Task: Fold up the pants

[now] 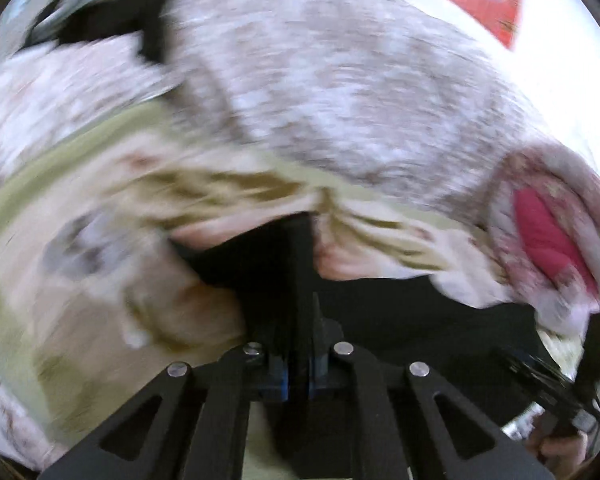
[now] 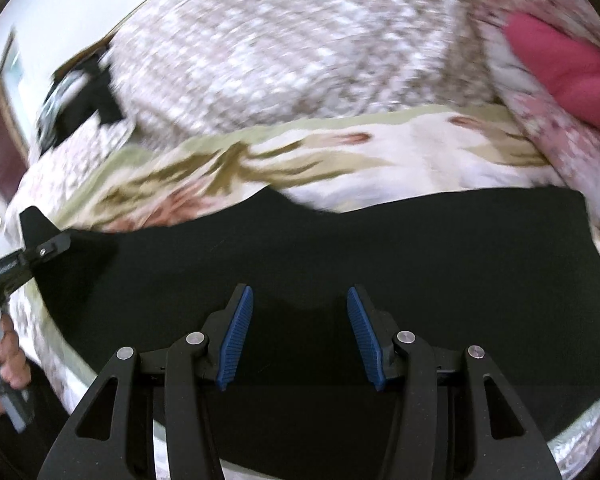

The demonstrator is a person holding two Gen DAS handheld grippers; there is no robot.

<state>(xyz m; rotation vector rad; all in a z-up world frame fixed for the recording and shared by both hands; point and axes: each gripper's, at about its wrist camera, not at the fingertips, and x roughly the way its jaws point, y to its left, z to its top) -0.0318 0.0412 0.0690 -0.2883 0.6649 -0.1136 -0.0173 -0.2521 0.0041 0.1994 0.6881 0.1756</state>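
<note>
Pants (image 2: pixel 340 264): black, flat dark cloth, spread wide on floral bedsheet (image 2: pixel 380 148). Right wrist view: far edge of pants wavy against sheet's green-bordered print, no folds readable on surface, fabric plain with no visible seams. Left wrist view blurred; a raised black strip of pants (image 1: pixel 296 248) stands up from cloth right at left gripper (image 1: pixel 298 320).

Left gripper: fingers pressed together, pinching that black strip; blue pads barely visible at base. Also seen in right wrist view at pants' left edge (image 2: pixel 40 236), tip touching cloth corner, person's hand (image 2: pixel 8 356) on its handle below.

Right gripper (image 2: pixel 300 332): fingers spread, blue ribbed pads (image 2: pixel 236 336) apart, nothing between them, over near part of pants. Seen in left wrist view at pants' right side (image 1: pixel 540 376).

Grey-white patterned blanket (image 2: pixel 280 48) beyond pants, past sheet. Pink cloth (image 2: pixel 564 64) inside a floral cover, beyond pants' right end. Black object (image 2: pixel 80 96) beyond pants' left end, too blurred to identify.
</note>
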